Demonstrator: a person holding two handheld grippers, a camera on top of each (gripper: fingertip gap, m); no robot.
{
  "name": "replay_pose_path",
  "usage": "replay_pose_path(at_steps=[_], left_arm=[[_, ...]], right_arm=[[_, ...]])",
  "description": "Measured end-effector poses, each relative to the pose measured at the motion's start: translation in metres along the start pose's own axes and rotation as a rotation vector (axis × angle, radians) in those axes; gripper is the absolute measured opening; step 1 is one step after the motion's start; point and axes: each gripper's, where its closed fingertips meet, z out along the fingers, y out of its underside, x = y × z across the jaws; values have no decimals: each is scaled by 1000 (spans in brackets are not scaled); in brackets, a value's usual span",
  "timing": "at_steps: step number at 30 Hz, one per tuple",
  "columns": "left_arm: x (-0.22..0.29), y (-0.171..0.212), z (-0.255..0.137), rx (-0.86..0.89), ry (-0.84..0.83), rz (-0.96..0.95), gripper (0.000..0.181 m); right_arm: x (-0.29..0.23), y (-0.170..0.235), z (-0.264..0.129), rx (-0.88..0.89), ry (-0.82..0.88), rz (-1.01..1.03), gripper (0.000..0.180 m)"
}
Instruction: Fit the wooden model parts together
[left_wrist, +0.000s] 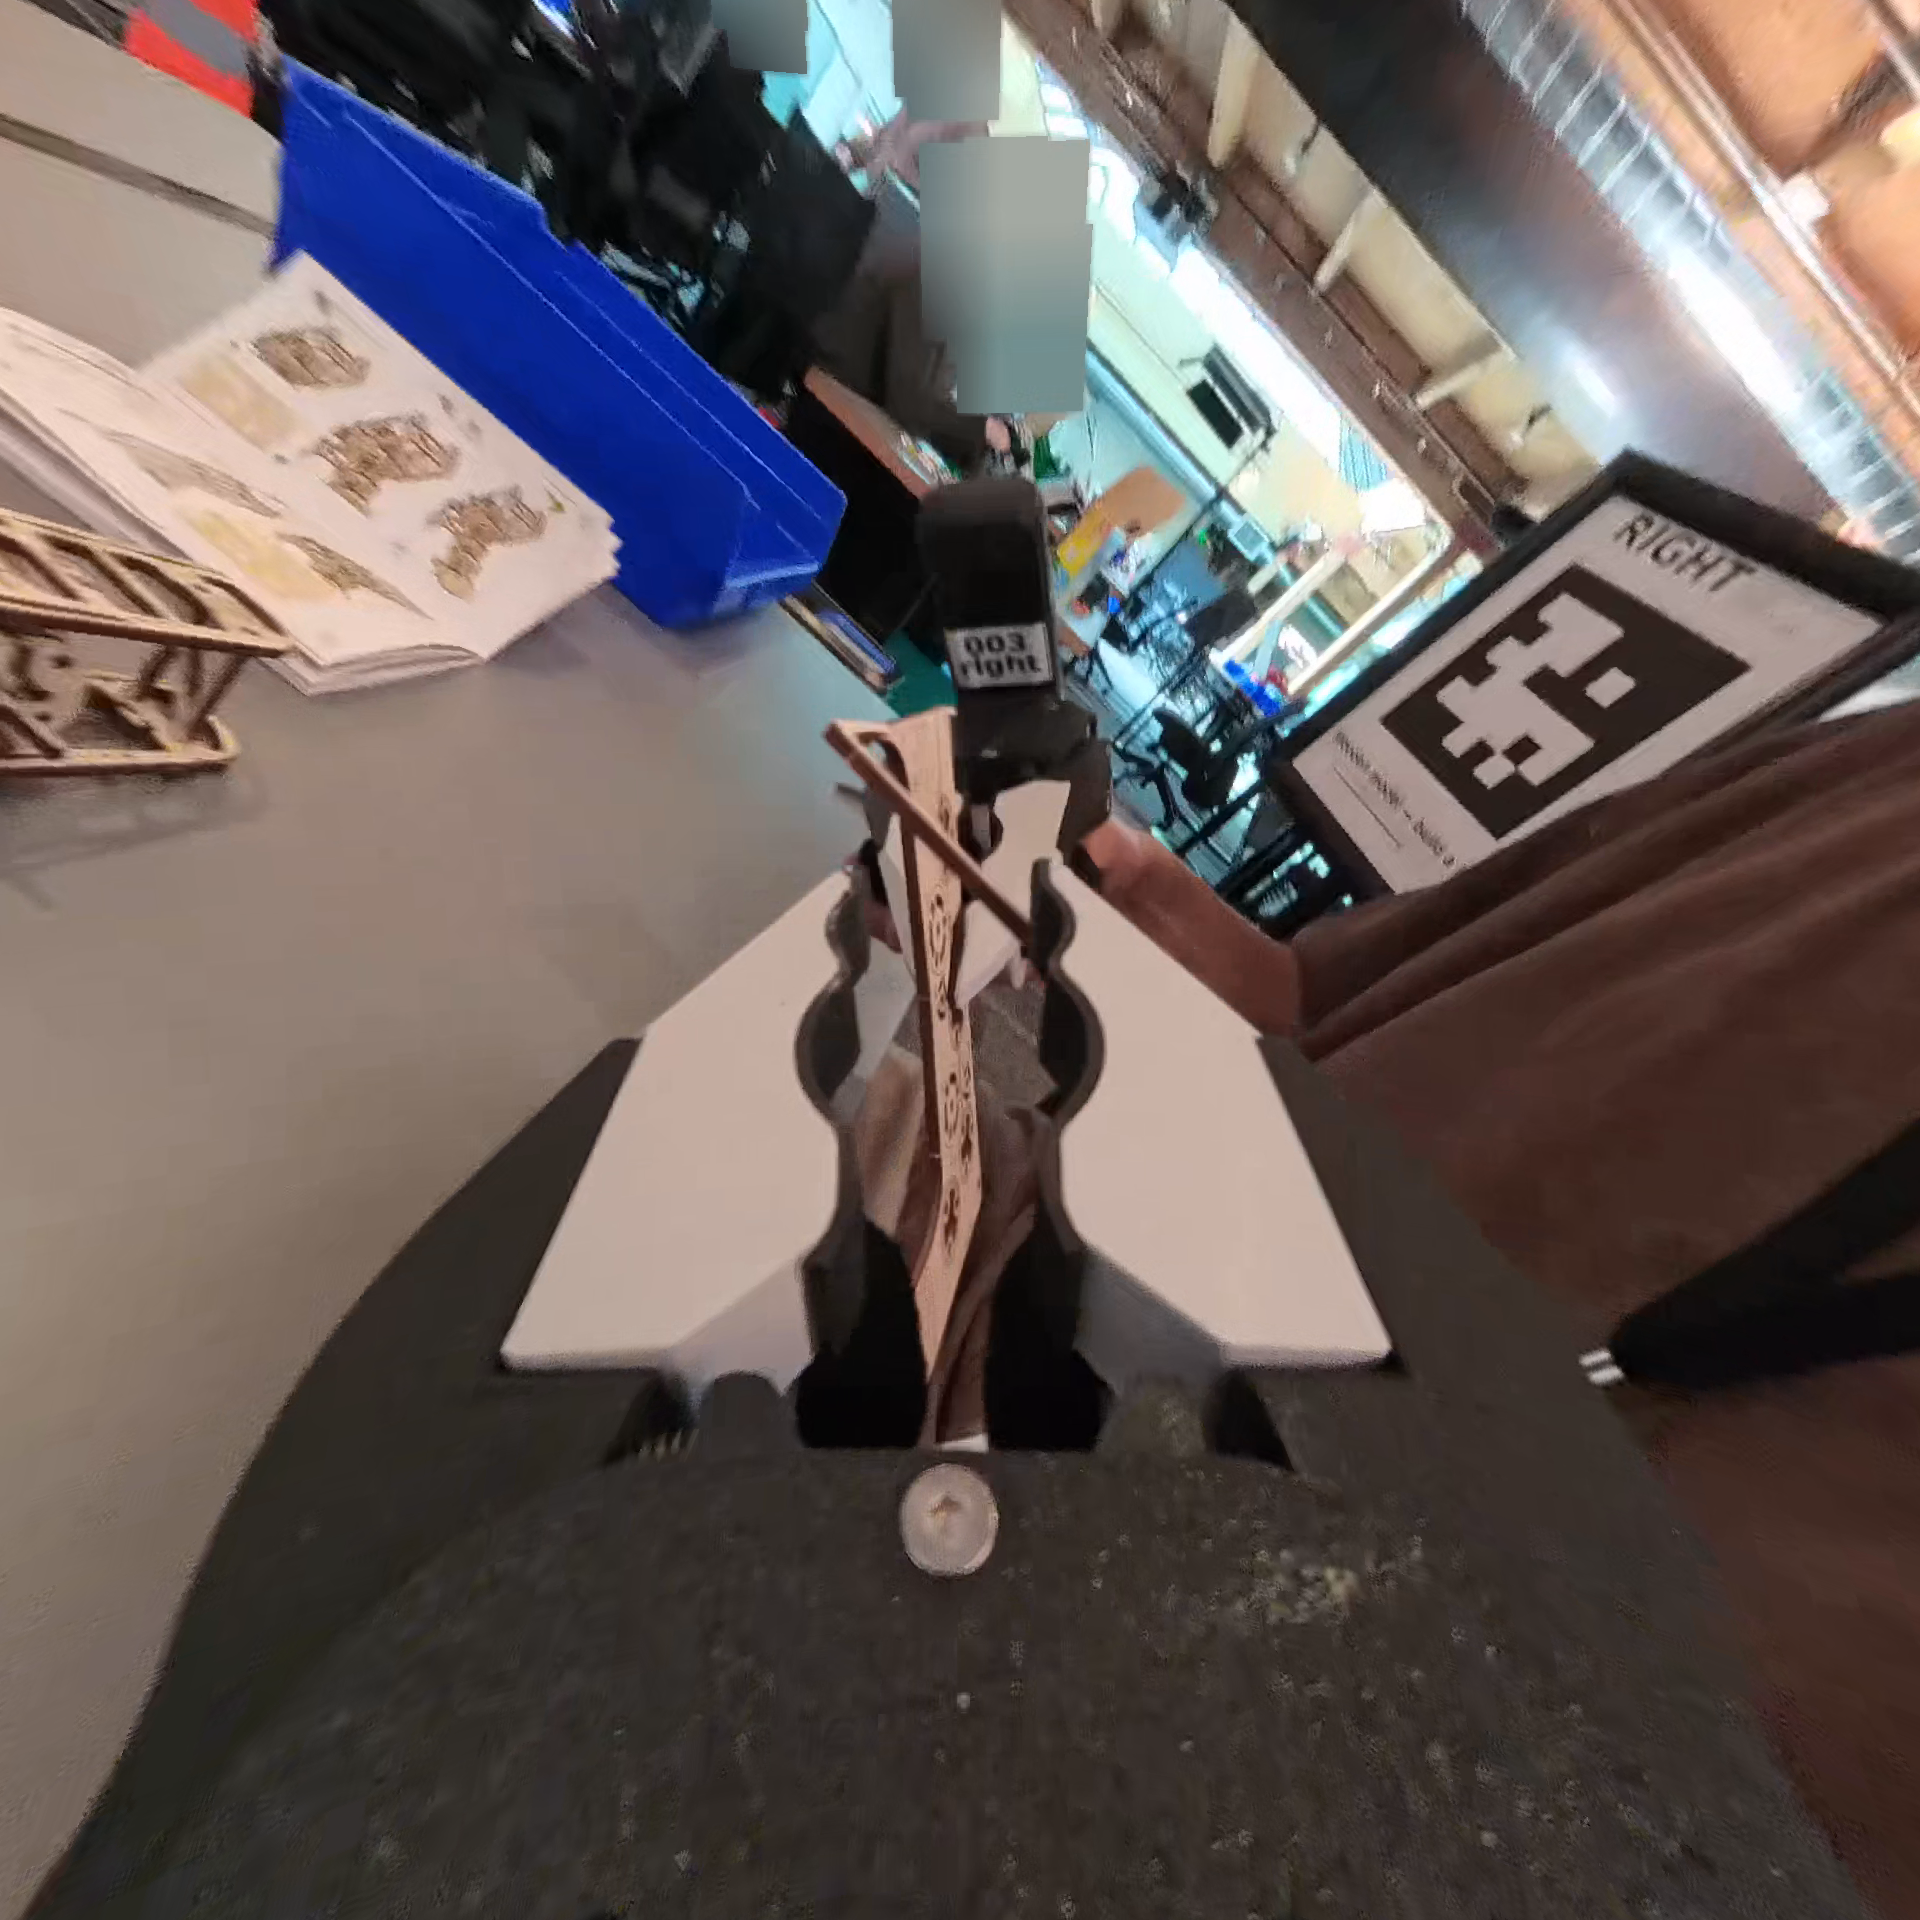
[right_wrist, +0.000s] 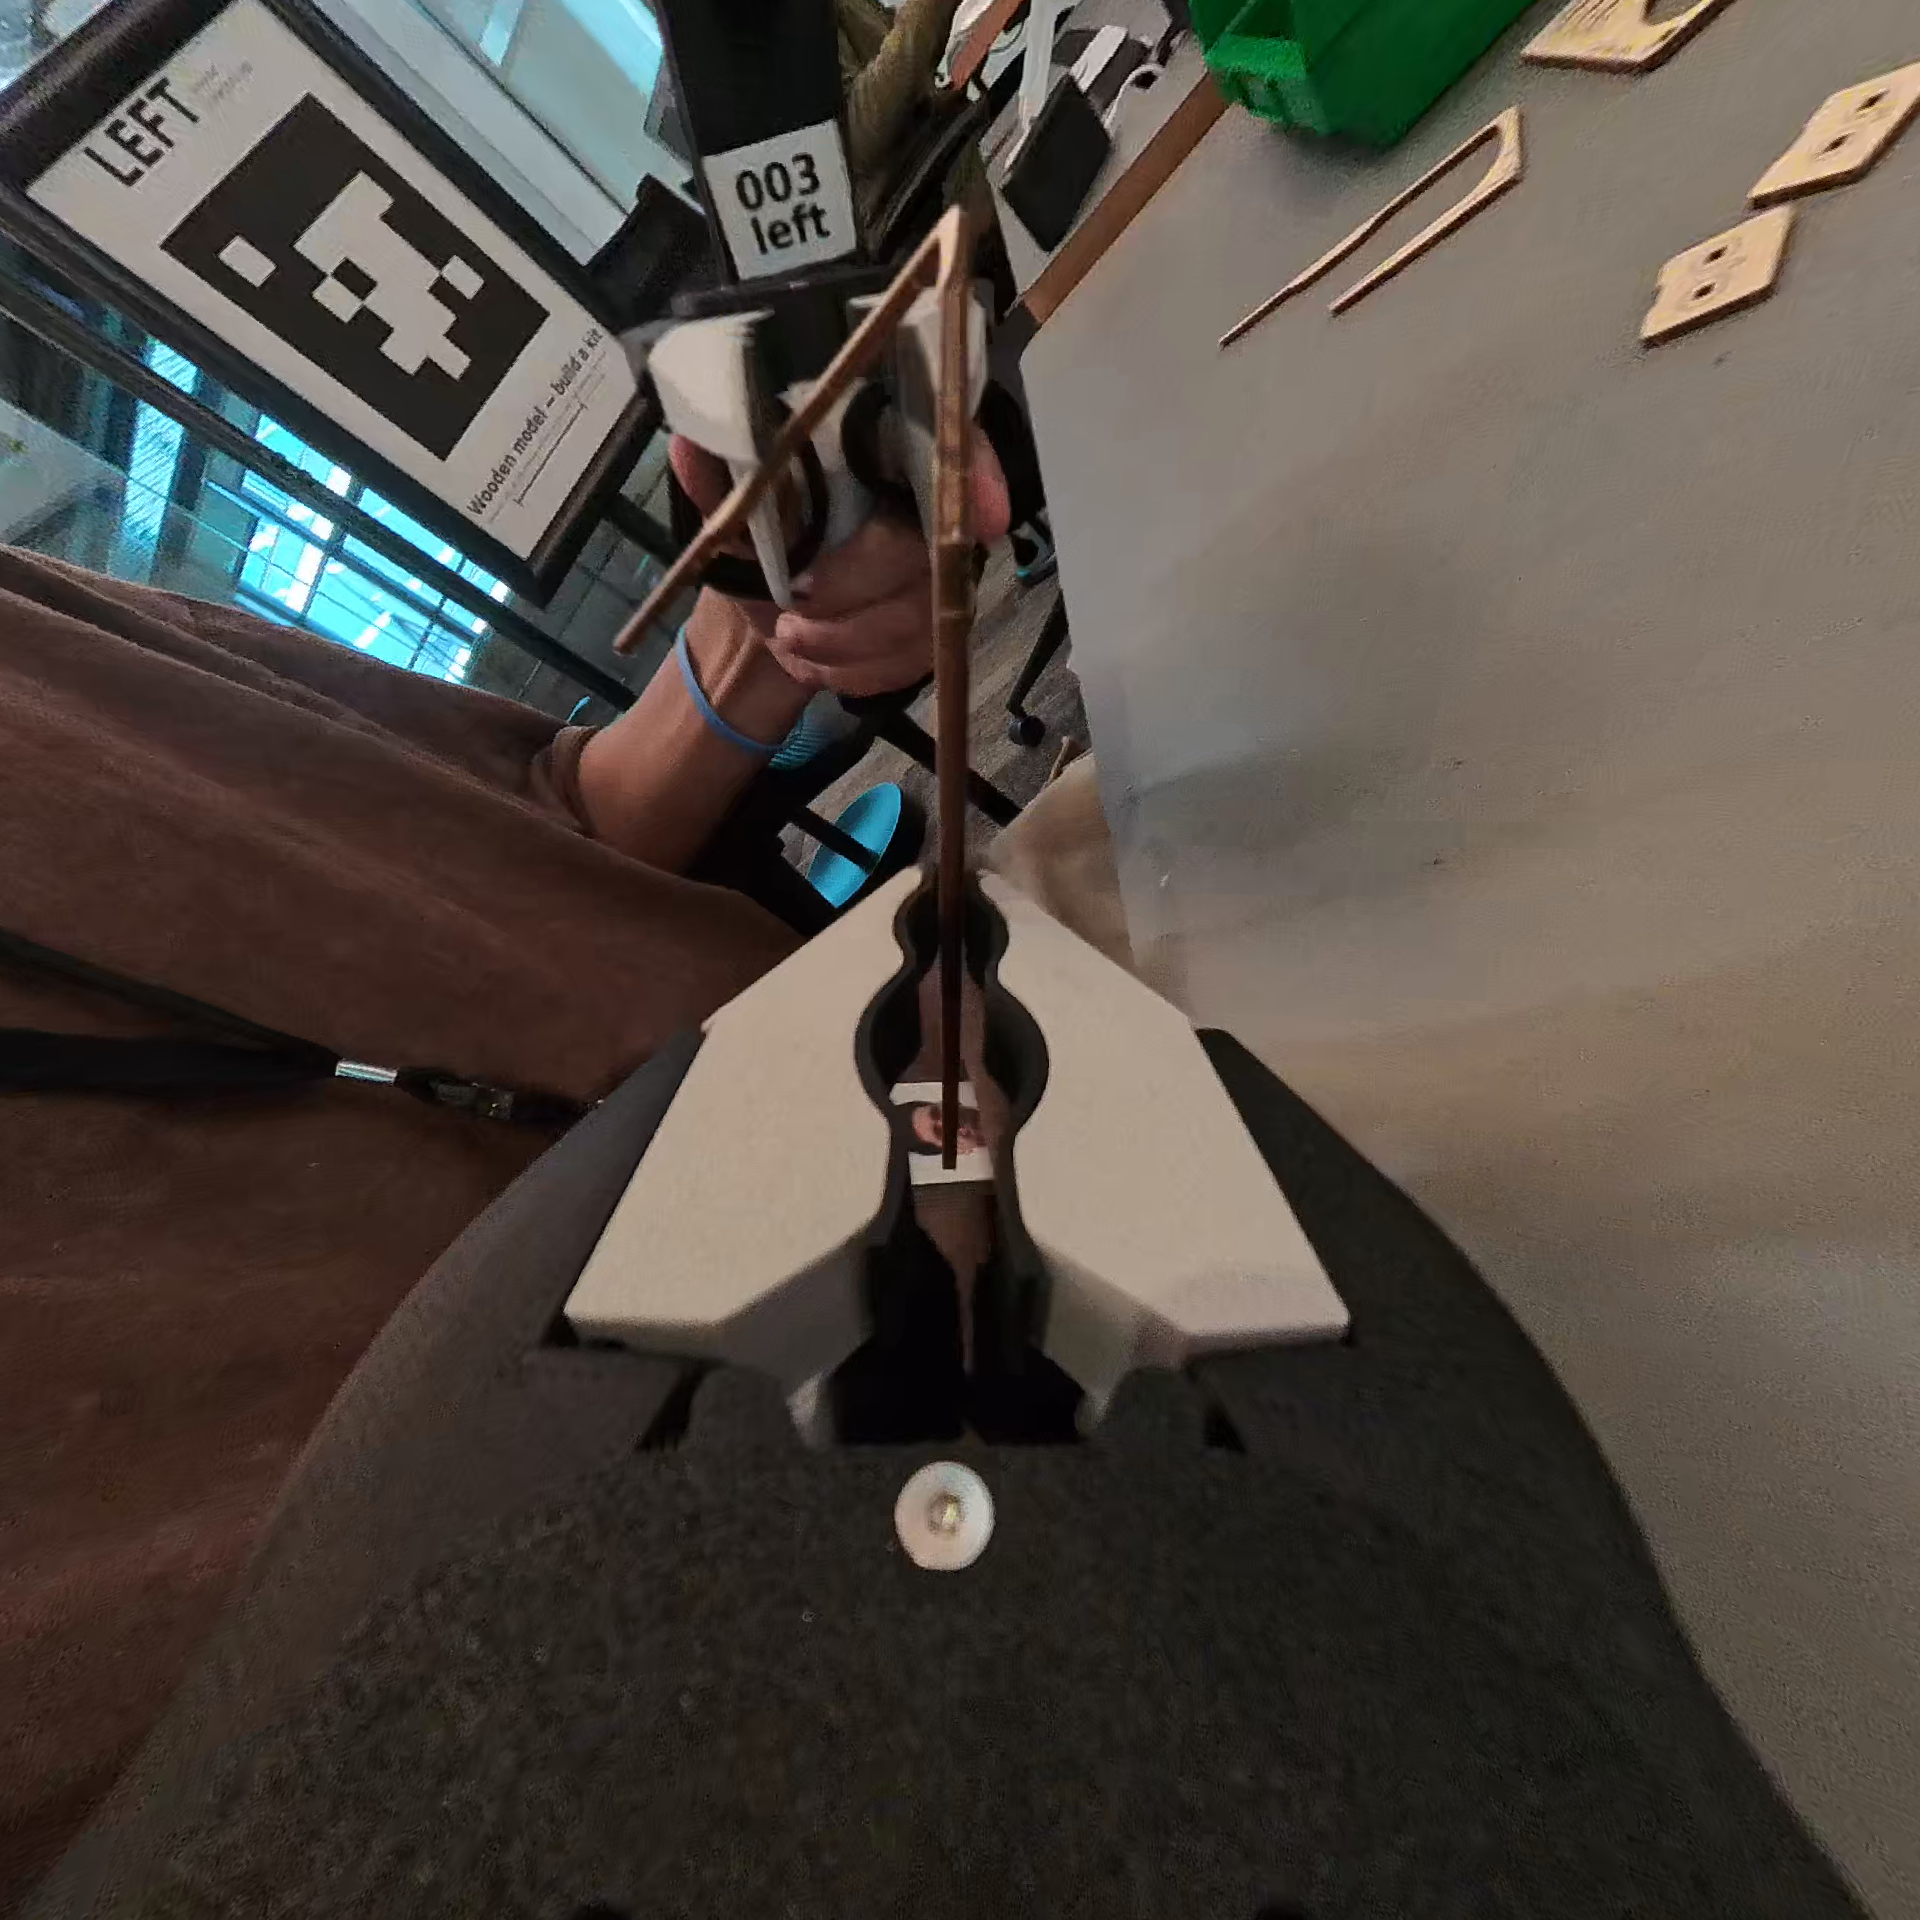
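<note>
My left gripper (left_wrist: 951, 904) is shut on a flat, perforated wooden strip (left_wrist: 951, 1101) that runs out past its fingertips. A thin hairpin-shaped wooden part (left_wrist: 940, 842) meets the strip's far end, and one leg slants across it. My right gripper (right_wrist: 951, 894) is shut on a thin wooden part seen edge-on (right_wrist: 948, 727). I cannot tell whether that part is the strip or the hairpin's other leg. The grippers face each other tip to tip beyond the table edge: the right one shows in the left wrist view (left_wrist: 1013, 821), the left one in the right wrist view (right_wrist: 842, 499).
On the grey table (left_wrist: 416, 935) lie an open instruction booklet (left_wrist: 312, 468), a blue bin (left_wrist: 540, 343) and a partly built wooden model (left_wrist: 104, 644). The right wrist view shows a green bin (right_wrist: 1351, 52), a loose hairpin piece (right_wrist: 1403, 208) and square wooden plates (right_wrist: 1714, 275). A person's brown clothing fills the space below the grippers. Left tips to right tips: about 8 cm.
</note>
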Motion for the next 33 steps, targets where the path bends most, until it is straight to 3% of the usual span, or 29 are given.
replay_pose_path(at_steps=[3,8,11,18,22,25,30,33], left_arm=[[-3,7,4,-31,-28,30,7],[4,1,2,6,-22,92,0],[12,-1,-5,-5,-30,228,0],[-30,5,-63,-206,-342,463,1],[-51,-28,-124,-82,-521,413,1],[-67,-44,-146,64,-592,293,1],[-128,-30,-199,59,-921,70,1],[-144,-25,-226,50,-1006,30,1]], right_arm=[[-3,-1,1,9,-17,5,2],[-23,-10,-4,67,-171,70,1],[-36,-12,-11,75,-272,100,0],[-3,-6,-54,21,-15,-21,2],[13,-27,-92,165,97,-46,2],[23,-40,-98,268,124,-35,2],[42,-25,-75,200,172,11,2],[45,-19,-67,164,185,0,2]])
